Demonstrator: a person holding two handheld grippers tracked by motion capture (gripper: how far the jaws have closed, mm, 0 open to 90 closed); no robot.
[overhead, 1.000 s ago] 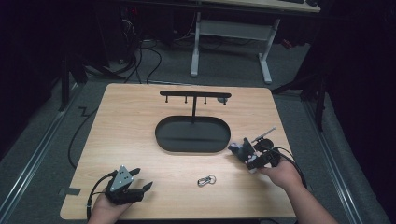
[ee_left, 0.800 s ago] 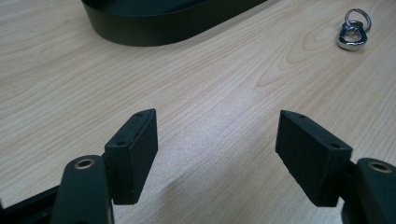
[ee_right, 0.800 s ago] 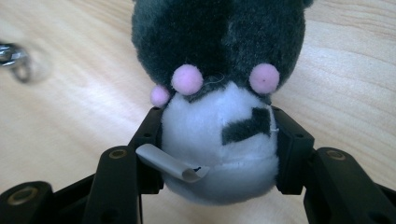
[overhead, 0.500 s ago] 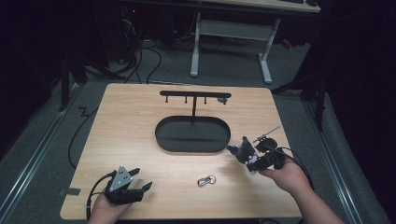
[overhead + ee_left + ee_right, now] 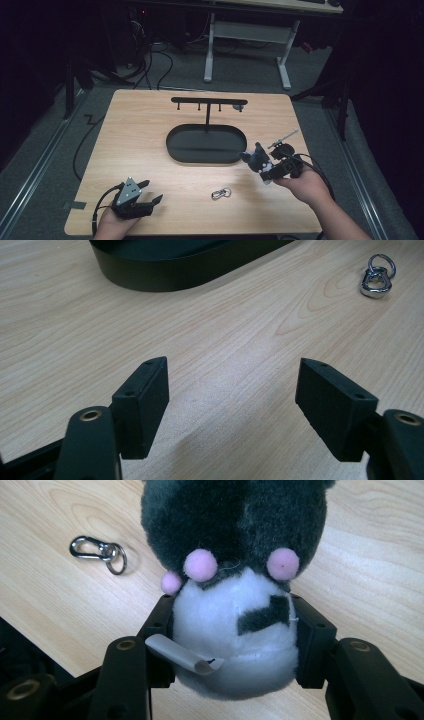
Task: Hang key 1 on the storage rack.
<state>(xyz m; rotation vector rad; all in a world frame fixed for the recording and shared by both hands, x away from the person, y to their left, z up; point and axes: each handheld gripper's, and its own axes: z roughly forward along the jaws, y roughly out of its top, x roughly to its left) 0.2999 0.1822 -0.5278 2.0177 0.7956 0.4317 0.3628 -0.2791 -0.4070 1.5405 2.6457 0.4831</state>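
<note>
the right tool (image 5: 256, 161) pinches a small plush toy (image 5: 235, 580) by its white belly, both pads pressed into its sides, and holds it above the desk (image 5: 140, 130) just off the right end of the black oval tray (image 5: 180, 150) with the hook stand. a silver key clip (image 5: 220, 193) lies on the desk nearby. the left tool (image 5: 150, 192) rests near the front left corner, jaws spread with nothing between them.
</note>
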